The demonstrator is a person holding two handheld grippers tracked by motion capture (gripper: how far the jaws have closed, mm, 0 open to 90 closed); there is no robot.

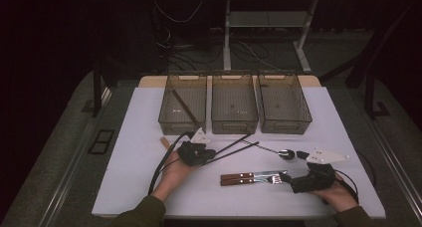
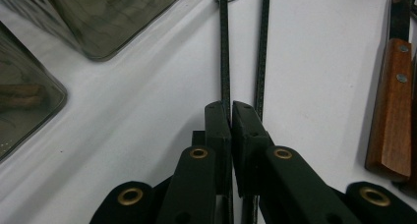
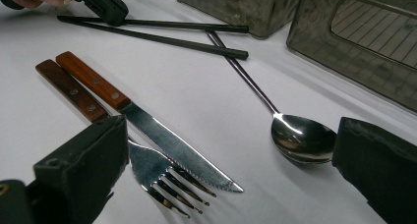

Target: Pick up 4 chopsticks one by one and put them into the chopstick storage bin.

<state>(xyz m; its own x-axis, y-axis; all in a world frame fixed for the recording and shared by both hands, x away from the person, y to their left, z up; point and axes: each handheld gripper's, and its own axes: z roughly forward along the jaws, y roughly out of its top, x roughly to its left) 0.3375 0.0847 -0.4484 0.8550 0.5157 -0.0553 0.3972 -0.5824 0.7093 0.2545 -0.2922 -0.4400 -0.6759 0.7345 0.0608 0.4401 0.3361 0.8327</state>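
Two black chopsticks (image 1: 234,147) lie on the white table (image 1: 134,182), pointing right and away. My left gripper (image 1: 206,155) is shut on the near end of one chopstick (image 2: 225,62); the other chopstick (image 2: 263,52) runs close beside it, under the right jaw. My right gripper (image 1: 297,167) stands open and low over the table. Between its jaws are the tips of a wooden-handled knife (image 3: 167,140) and fork (image 3: 162,177), while the bowl of a steel spoon (image 3: 300,138) lies against its right jaw. It holds nothing.
Three clear bins stand in a row at the back: left (image 1: 182,105), middle (image 1: 234,105), right (image 1: 283,105). A dark stick (image 1: 185,107) leans inside the left bin. A small brown wooden piece (image 1: 164,142) lies by my left hand.
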